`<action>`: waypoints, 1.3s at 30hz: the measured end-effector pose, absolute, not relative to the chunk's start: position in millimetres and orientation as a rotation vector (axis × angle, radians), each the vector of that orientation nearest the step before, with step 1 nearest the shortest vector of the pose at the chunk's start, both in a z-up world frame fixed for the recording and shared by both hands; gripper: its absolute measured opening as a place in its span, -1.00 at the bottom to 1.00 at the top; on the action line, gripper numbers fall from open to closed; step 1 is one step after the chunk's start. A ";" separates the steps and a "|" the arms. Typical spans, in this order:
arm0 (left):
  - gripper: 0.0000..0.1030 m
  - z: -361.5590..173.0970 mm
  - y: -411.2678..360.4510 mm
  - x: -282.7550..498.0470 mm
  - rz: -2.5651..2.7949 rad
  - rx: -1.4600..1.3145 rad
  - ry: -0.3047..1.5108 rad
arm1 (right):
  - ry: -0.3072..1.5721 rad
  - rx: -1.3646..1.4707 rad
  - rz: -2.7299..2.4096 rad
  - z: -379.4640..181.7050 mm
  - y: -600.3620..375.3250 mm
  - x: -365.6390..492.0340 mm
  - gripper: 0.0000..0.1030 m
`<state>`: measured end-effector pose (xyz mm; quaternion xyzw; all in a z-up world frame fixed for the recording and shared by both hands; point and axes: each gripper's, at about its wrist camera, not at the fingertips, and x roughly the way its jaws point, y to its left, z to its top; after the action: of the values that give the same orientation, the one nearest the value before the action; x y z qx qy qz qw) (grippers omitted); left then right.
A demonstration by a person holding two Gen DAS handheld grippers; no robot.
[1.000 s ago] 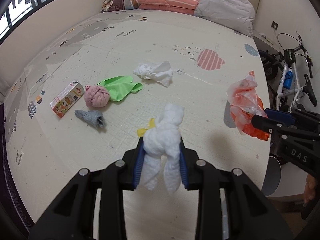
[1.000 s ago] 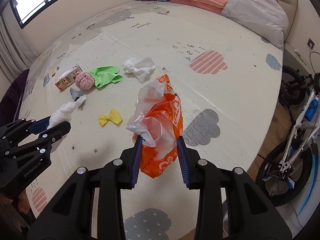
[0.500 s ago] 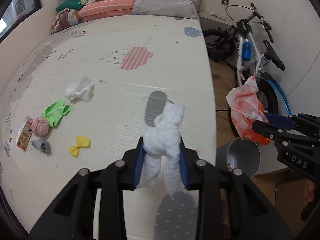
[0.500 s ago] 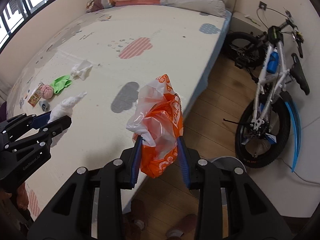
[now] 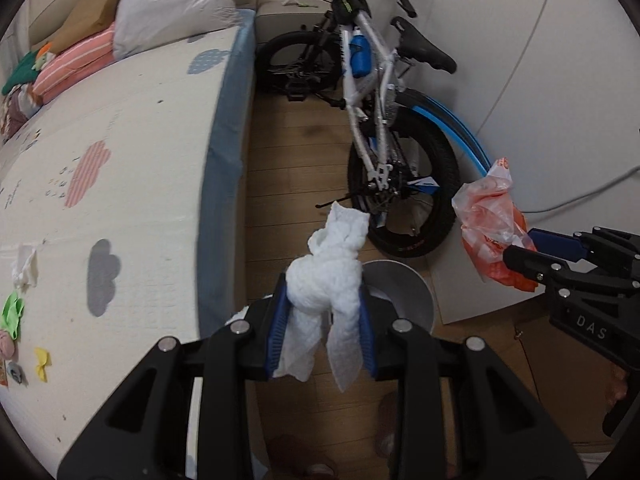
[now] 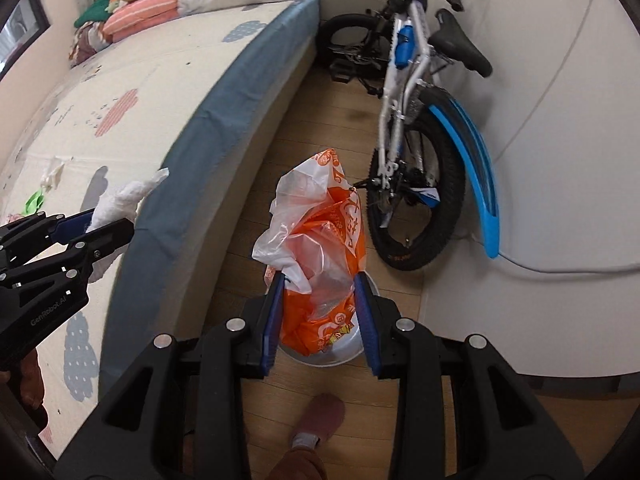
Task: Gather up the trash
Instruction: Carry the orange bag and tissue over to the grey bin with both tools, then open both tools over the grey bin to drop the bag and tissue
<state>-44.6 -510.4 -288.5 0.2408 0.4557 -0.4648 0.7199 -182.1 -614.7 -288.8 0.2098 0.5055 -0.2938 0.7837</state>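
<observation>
the left gripper (image 5: 323,316) has its blue fingers (image 5: 277,328) pinching a wad of white tissue (image 5: 326,276), which sticks up above them and hangs below in two flaps. it is held over the wooden floor (image 5: 288,184) just past the bed's blue edge, in front of a round grey bin (image 5: 404,292). the right gripper (image 6: 320,316) has its fingers (image 6: 366,320) pinching an orange and clear plastic bag (image 6: 320,248), whose lower end hangs over the bin (image 6: 340,354). a white and blue bicycle (image 6: 416,128) stands against the wall beyond the bin. on the bed (image 5: 132,152), near its left edge in the left view, lie another white tissue (image 5: 25,268), a green cloth (image 5: 12,312) and a yellow bow (image 5: 42,362). a pink slipper (image 6: 320,416) shows on the floor below the right gripper.
</observation>
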 end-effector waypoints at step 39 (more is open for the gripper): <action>0.44 -378.0 -543.8 -66.0 -0.950 0.558 1.094 | 1.212 0.508 -0.523 -375.1 -647.3 -200.1 0.11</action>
<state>-66.0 -543.8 -378.0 0.2519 0.4937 -0.4288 0.7134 -200.1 -647.3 -375.1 0.2334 0.5567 -0.2403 0.7602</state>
